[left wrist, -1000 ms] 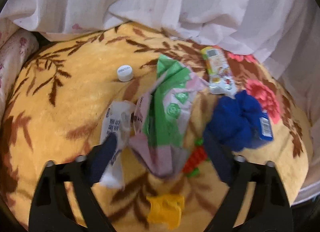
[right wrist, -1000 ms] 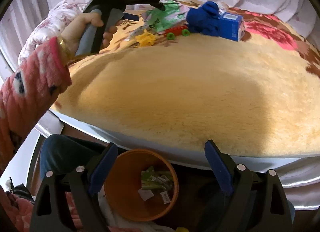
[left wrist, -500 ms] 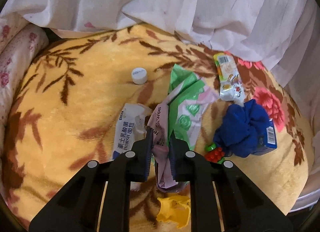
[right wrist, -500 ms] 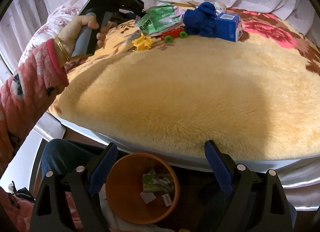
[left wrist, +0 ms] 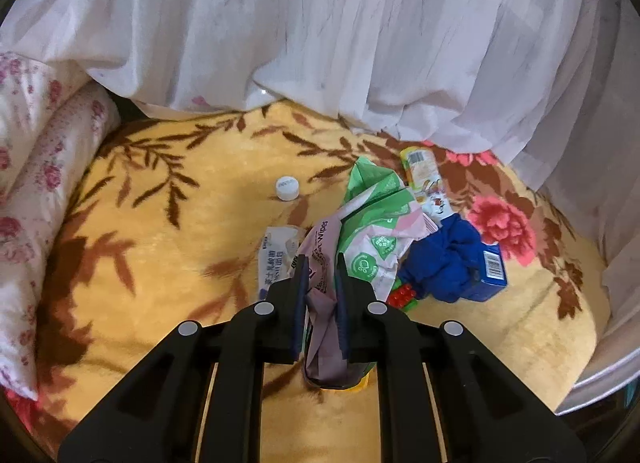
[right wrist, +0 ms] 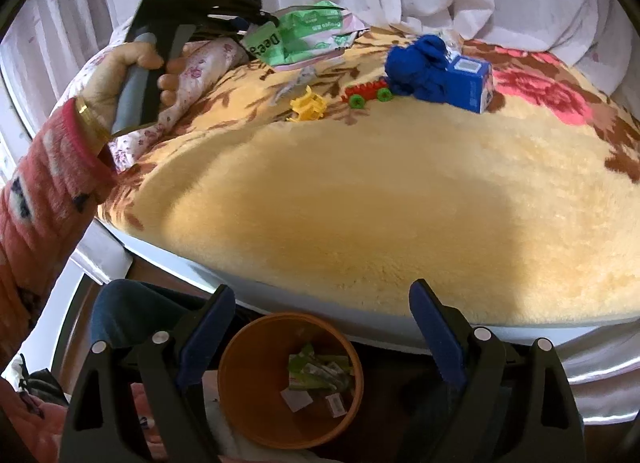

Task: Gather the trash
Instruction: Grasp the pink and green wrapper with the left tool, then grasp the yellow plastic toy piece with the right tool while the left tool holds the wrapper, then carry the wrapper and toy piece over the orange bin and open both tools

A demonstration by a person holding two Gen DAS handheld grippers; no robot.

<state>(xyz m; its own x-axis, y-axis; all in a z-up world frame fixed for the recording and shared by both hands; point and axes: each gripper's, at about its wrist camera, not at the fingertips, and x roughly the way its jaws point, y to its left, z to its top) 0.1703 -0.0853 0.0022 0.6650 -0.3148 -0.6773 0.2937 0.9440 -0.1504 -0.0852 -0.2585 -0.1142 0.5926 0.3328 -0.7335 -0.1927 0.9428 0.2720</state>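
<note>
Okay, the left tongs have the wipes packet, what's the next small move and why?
Probably carry the wipes packet back over the blanket's near edge toward the orange bin. The left tongs are shut on it and it hangs clear of the blanket, while the bin sits below the bed edge holding other wrappers.

Left wrist view: looks steeply down, close over the yellow floral plush blanket [left wrist: 160, 223], white curtain [left wrist: 360, 43] at 12 o'clock.
Right wrist view: looks from the bed's edge, round orange plastic bin [right wrist: 256, 383] at 6 o'clock.
Shared: crumpled green-and-pink wipes packet [left wrist: 372, 239] [right wrist: 304, 37], blue cloth [left wrist: 444, 259] [right wrist: 418, 63].
</note>
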